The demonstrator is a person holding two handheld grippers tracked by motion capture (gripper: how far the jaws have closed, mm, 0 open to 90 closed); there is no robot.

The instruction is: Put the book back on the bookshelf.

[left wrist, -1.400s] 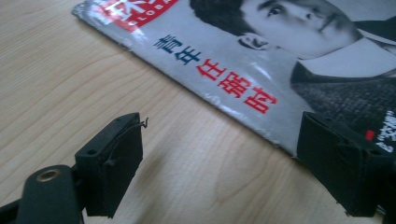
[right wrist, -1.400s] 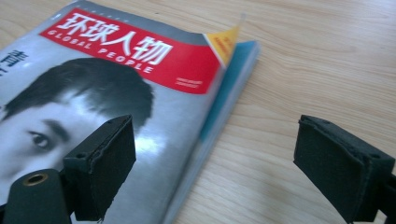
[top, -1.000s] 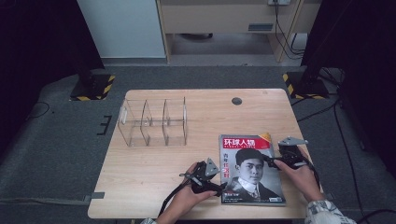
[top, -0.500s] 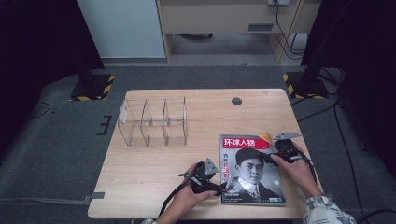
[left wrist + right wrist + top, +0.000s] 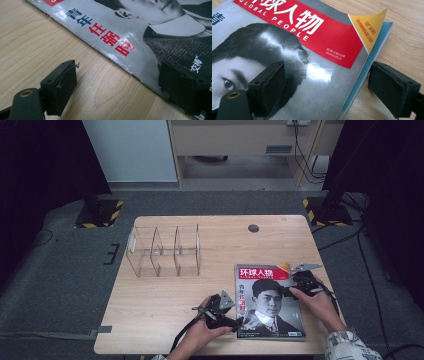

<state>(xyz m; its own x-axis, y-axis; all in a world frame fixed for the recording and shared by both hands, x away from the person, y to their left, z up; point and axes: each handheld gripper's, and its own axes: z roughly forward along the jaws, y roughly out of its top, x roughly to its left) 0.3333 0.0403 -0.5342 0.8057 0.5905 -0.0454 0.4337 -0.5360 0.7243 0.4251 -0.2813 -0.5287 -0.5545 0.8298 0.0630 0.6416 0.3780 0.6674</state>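
A magazine [image 5: 270, 302] with a red title band and a black-and-white portrait lies flat at the table's front right. My left gripper [image 5: 237, 318] is at its left edge, near the front corner. In the left gripper view the left gripper [image 5: 122, 85] is open, one jaw over the bare wood, the other over the magazine cover [image 5: 155, 42], the spine edge between them. My right gripper [image 5: 289, 290] is at the magazine's right edge. In the right gripper view the right gripper [image 5: 329, 87] stands open astride that edge. The cover's yellow corner [image 5: 372, 27] curls up.
A clear acrylic organiser [image 5: 165, 251] with three compartments stands on the table's left rear part. A round dark grommet [image 5: 253, 228] sits near the back edge. The wooden table [image 5: 165, 320] ends close in front of both hands.
My right gripper has edged slightly left along the magazine's right edge. The left gripper and the magazine have stayed where they were.
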